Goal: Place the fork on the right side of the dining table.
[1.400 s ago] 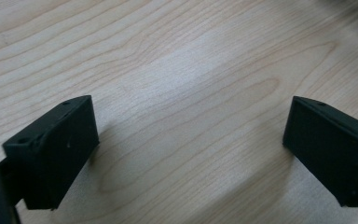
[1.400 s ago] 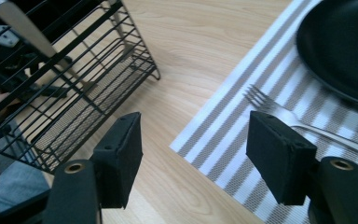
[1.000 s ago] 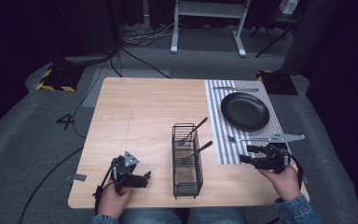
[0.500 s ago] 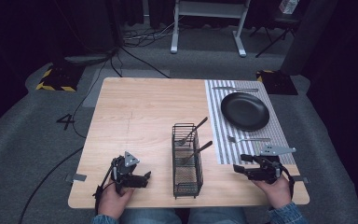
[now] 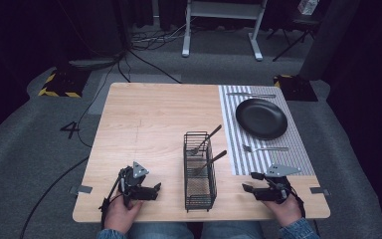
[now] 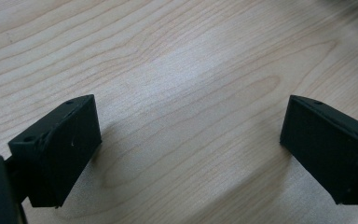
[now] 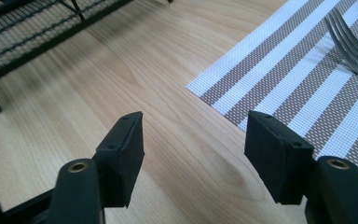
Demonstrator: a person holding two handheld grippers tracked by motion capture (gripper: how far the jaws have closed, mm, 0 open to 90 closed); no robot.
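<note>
Jaws of the right gripper (image 7: 193, 158) stand apart with nothing between them, having just narrowed a little, and beneath them lies bare light wooden tabletop (image 7: 135, 84) at the near corner of the brown-and-white striped woven placemat (image 7: 298, 79). From the high view this right gripper (image 5: 248, 183) sits low at the near right part of the tabletop, just short of the placemat's near edge, pointing towards the black wire cutlery basket (image 5: 199, 191). Nearest to it among the cutlery is a silver metal fork (image 5: 264, 148), lying flat on the placemat between the gripper and the round black plate (image 5: 261, 118); its tines show at the upper right of the right gripper view. Two more dark-handled utensils (image 5: 206, 140) lean inside the basket, their handles sticking out over its rim. A silver knife (image 5: 251, 94) lies on the placemat beyond the plate. Over at the near left, the left gripper (image 6: 191, 140) is spread wide over plain wood, grasping nothing.
</note>
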